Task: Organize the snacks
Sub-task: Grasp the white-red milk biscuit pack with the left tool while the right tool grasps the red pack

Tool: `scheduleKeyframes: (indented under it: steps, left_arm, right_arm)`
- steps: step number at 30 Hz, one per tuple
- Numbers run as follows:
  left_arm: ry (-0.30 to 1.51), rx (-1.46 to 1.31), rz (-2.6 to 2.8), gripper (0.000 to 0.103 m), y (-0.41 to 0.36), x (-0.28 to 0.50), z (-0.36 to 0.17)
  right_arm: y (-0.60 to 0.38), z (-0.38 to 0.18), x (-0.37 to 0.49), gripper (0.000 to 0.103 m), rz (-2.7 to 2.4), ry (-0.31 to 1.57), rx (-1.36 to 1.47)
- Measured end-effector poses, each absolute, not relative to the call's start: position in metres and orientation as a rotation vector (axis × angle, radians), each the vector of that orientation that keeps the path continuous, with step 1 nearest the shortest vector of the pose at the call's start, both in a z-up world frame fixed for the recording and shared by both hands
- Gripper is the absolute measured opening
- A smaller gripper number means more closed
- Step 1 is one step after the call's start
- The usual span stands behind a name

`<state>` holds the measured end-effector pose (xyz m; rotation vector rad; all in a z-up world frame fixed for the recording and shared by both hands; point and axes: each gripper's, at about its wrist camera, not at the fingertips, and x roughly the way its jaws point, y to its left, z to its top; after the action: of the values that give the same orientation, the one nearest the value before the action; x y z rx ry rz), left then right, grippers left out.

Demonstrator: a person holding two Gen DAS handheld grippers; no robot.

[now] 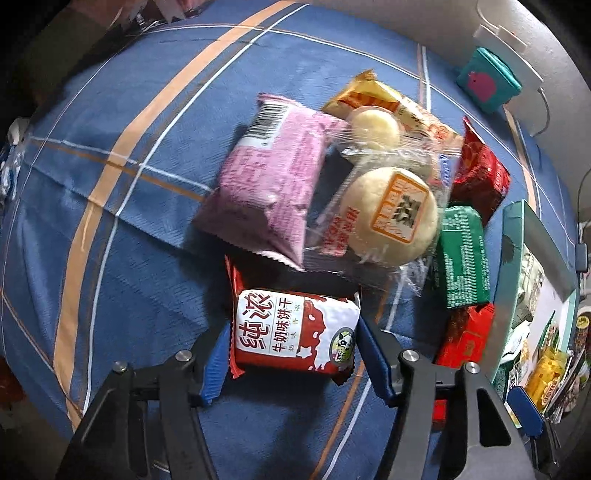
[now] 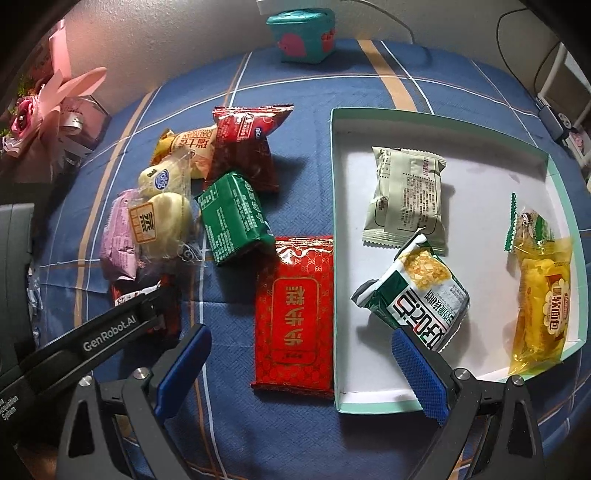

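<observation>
A pile of wrapped snacks lies on the blue plaid cloth. My left gripper has its blue pads on both sides of a red-and-white milk biscuit pack; I cannot tell if they touch it. Beyond it lie a pink pack, clear-wrapped round buns, a green pack and red packs. My right gripper is open and empty above a flat red packet. A mint-edged white tray to its right holds three snacks, among them a green-white pack.
A teal box stands at the far edge by the wall. Pink flowers and gift wrap sit at the far left. Cables run along the wall at the right. The left gripper's arm reaches in at the lower left.
</observation>
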<state>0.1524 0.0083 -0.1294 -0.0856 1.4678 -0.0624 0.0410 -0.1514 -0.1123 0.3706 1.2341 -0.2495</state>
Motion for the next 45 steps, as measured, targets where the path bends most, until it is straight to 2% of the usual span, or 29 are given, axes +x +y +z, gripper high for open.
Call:
scheduleKeyframes:
  steps: [6, 14, 24, 34, 45]
  left_arm:
    - [1.511, -0.130, 0.011, 0.065, 0.023, 0.153, -0.132]
    - [1.515, -0.160, 0.034, 0.065, 0.026, 0.151, -0.131]
    - [1.521, -0.183, 0.025, 0.065, 0.036, 0.154, -0.135]
    - [1.527, -0.199, 0.029, 0.066, 0.037, 0.153, -0.137]
    - [1.529, -0.198, 0.035, 0.066, 0.035, 0.153, -0.136]
  right_arm:
    - [-0.155, -0.099, 0.040, 0.099, -0.172, 1.173, 0.473]
    - [-0.145, -0.101, 0.047, 0.082, -0.087, 1.190, 0.498]
    - [-0.136, -0.127, 0.049, 0.082, -0.102, 1.246, 0.460]
    - [-0.134, -0.127, 0.051, 0.079, -0.131, 1.258, 0.416]
    - [-0.113, -0.137, 0.057, 0.079, -0.229, 1.282, 0.219]
